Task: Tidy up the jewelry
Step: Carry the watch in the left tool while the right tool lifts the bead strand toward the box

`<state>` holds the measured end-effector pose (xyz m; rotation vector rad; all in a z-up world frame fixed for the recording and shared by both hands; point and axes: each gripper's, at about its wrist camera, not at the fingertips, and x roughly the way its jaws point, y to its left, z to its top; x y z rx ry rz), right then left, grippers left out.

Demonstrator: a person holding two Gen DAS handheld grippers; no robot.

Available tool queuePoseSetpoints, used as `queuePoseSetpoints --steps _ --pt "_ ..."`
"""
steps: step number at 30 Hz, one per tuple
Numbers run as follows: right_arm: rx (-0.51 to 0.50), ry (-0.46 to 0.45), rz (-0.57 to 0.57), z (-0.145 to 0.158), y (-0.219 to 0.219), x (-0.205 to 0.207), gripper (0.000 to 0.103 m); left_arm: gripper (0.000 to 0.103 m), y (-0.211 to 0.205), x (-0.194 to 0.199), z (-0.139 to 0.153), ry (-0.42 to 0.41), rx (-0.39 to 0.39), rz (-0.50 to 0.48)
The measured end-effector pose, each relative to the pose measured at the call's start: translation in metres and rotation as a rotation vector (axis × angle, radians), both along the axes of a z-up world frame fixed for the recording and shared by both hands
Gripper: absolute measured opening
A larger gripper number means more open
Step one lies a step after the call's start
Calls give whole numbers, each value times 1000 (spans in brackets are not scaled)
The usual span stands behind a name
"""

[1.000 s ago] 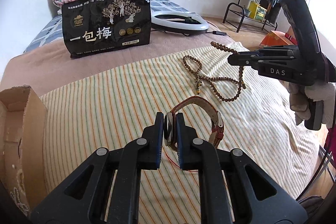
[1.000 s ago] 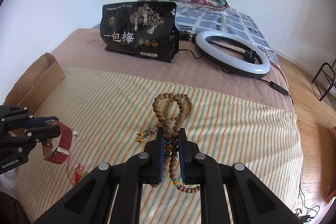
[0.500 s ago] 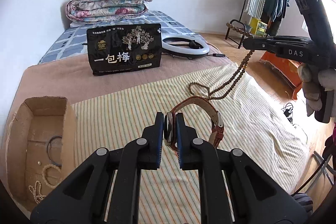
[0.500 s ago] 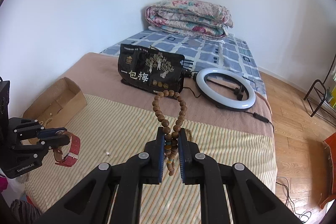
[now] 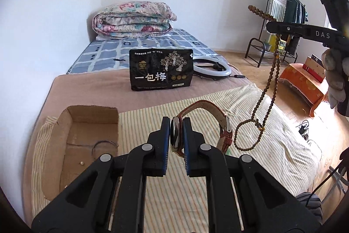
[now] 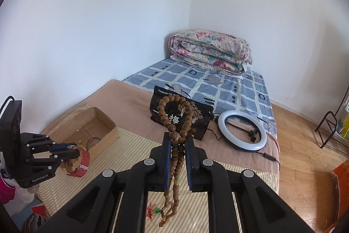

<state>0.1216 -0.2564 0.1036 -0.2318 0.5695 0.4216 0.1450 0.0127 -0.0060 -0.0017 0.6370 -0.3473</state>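
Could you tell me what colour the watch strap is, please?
The watch strap is red; clearest in the right wrist view.

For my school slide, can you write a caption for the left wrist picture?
Left gripper clamps a red-strapped wristwatch above the striped bedspread, beside an open cardboard box.

I see a red-brown strap on the watch (image 5: pixel 220 121) and brown wooden beads (image 6: pixel 174 134). Far off, my view shows a black bag (image 5: pixel 161 70), a floral quilt (image 5: pixel 133 20) and a blue-checked sheet (image 5: pixel 113 54); near lies a striped cloth (image 5: pixel 170 200).
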Motion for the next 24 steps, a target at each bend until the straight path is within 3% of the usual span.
queuePoseSetpoints --steps 10,24 --pt "26 -60 109 37 83 -14 10 9 74 -17 11 -17 4 104" --pt "67 -79 218 52 191 5 10 9 162 -24 -5 17 16 226"
